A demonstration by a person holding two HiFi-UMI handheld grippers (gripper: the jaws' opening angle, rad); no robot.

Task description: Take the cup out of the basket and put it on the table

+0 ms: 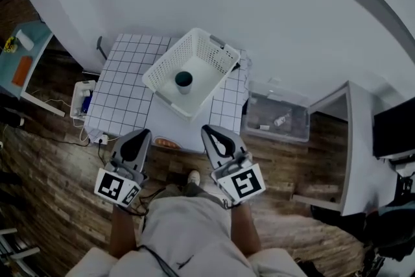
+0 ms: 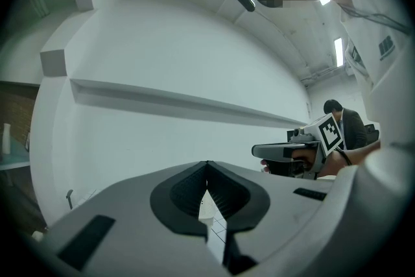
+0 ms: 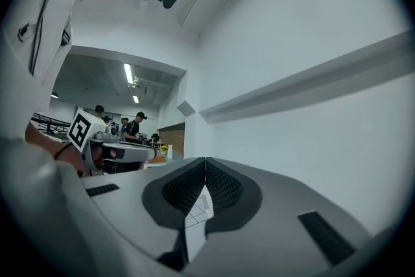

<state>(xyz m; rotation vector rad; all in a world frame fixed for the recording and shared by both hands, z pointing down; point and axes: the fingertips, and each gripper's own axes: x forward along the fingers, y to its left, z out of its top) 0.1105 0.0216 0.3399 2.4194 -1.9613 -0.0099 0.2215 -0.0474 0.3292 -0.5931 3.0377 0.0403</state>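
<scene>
a head view is looking steeply down on a white basket [image 1: 194, 68] that is sitting on a white, grid-lined surface [image 1: 123, 94], turned cornerwise to the person. the cup [image 1: 184, 81], dark teal, is standing upright near the middle of the basket floor, its open mouth facing up, apart from the basket walls. the task's thing is therefore not yet out.

the left gripper [image 1: 141, 134] and right gripper [image 1: 209, 130] are hanging side by side on the near side of the basket, close to the person's body and about level with the surface's near edge. neither is touching the basket. each gripper view is showing its jaws pressed together at the tips, with nothing between them, only a sliver of the grid showing beneath.

this is looking like a resting pose before the reach begins. the basket's open top is leaving the cup free to be taken from above, and the right gripper is sitting nearer to it. either pair of jaws would need to spread before going round the cup.
</scene>
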